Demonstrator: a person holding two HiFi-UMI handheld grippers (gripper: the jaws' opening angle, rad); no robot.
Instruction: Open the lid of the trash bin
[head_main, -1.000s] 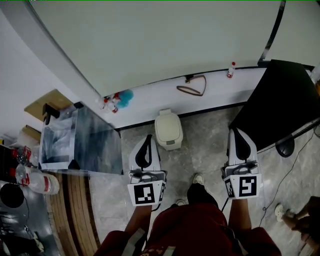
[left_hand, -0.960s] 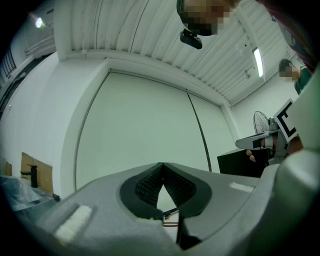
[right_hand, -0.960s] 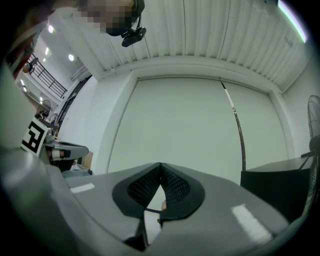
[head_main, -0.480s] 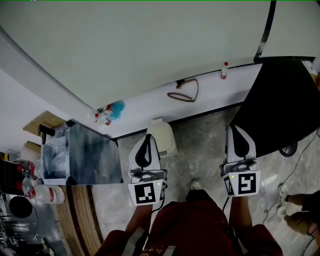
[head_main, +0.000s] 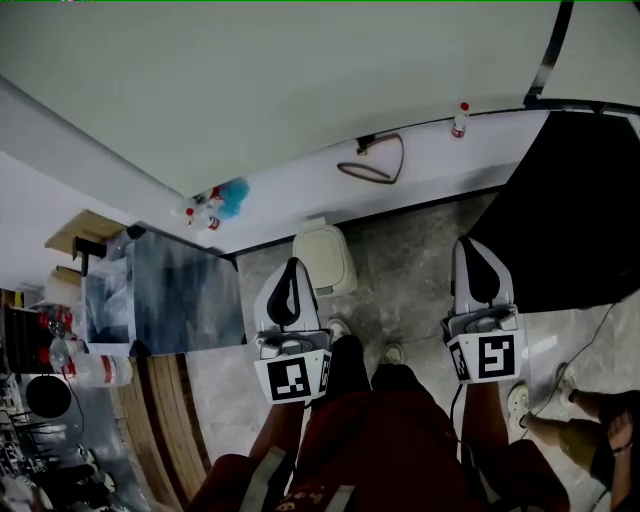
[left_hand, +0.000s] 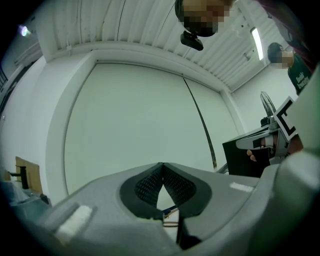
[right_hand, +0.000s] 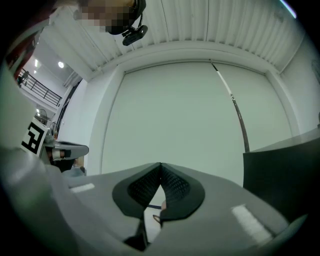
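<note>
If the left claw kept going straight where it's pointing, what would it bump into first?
Probably the pale wall. The left claw is shut and points about level, so it would likely pass above the trash bin, though depth is hard to judge.

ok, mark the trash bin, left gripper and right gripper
trash bin (head_main: 324, 255): head view, middle of its closed lid.
left gripper (head_main: 291, 264): head view, tips of its shut jaws.
right gripper (head_main: 471, 243): head view, tips of its shut jaws.
</note>
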